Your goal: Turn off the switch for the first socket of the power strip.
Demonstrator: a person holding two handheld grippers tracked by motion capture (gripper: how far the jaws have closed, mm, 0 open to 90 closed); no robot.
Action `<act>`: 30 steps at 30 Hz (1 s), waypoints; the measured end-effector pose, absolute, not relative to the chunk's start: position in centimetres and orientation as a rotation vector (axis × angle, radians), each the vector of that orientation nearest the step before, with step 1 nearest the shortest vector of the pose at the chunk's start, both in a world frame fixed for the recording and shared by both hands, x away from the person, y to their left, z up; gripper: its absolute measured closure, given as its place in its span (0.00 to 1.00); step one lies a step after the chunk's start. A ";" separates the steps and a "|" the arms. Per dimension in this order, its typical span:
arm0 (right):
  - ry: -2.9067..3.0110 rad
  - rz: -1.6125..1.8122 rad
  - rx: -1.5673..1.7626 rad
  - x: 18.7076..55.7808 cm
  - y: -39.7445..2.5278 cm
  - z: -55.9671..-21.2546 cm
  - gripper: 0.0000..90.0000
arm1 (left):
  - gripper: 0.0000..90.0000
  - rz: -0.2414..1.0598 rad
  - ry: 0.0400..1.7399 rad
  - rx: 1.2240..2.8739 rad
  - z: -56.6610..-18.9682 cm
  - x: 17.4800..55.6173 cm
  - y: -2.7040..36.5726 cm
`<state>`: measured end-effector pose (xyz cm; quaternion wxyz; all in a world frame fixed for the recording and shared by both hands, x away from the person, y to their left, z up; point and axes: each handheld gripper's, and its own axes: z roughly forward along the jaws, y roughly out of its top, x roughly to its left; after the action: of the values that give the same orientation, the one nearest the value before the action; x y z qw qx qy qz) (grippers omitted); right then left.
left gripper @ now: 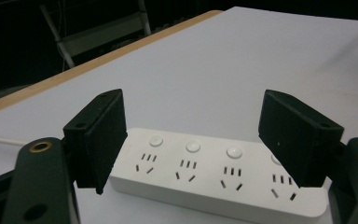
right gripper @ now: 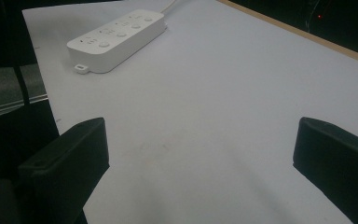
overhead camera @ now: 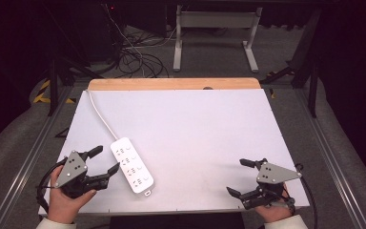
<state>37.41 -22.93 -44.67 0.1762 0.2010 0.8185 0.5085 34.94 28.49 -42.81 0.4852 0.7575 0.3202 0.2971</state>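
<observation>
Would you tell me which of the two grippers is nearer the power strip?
The left gripper: its open jaws sit right beside the power strip, while the right gripper rests far across the table.

The room was pretty dark overall, with black walls or curtains all around so the far edges just faded out. The table (overhead camera: 209, 129) had a plain white top with a strip of bare wood (overhead camera: 174, 84) showing along its far edge, and it caught most of the light. Grey carpet-like floor (overhead camera: 209, 57) ran beyond it. A white metal frame (overhead camera: 217, 33) with two legs stood at the back, and a tangle of black cables (overhead camera: 133, 57) lay on the floor to its left. Metal rails (overhead camera: 33, 152) ran along both sides of the table, with some yellow-black hazard tape (overhead camera: 42, 90) near the left one.
</observation>
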 end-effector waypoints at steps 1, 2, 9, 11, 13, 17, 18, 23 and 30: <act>2.317 1.441 0.569 37.4 -22.9 -44.7 0.04 | 0.27 0.721 0.780 1.848 -43.1 34.9 28.6; 2.315 1.439 0.566 37.4 -23.0 -44.6 0.04 | 0.26 0.719 0.777 1.861 -43.4 34.9 28.8; 2.316 1.440 0.574 37.4 -23.0 -44.7 0.04 | 0.25 0.676 0.810 1.892 -44.9 34.7 29.5; 2.314 1.442 0.576 37.4 -23.0 -44.7 0.04 | 0.25 0.668 0.822 1.894 -45.5 34.6 29.7; 2.316 1.443 0.579 37.5 -23.1 -44.7 0.04 | 0.25 0.651 0.842 1.894 -46.0 34.4 30.0; 2.316 1.444 0.577 37.5 -23.1 -44.7 0.04 | 0.25 0.619 0.890 1.876 -47.3 34.1 30.8; 2.316 1.445 0.577 37.6 -23.1 -44.7 0.04 | 0.25 0.610 0.898 1.874 -47.6 34.0 31.0; 2.318 1.444 0.578 37.6 -23.1 -44.8 0.04 | 0.25 0.690 0.890 1.957 -48.4 33.6 30.8; 2.320 1.443 0.581 37.6 -23.1 -44.8 0.04 | 0.25 0.679 0.867 1.954 -48.1 33.7 30.1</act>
<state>37.58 -23.12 -44.77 0.1731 0.2049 0.8181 0.5087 33.67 30.14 -48.09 0.4343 0.7847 0.3483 0.2725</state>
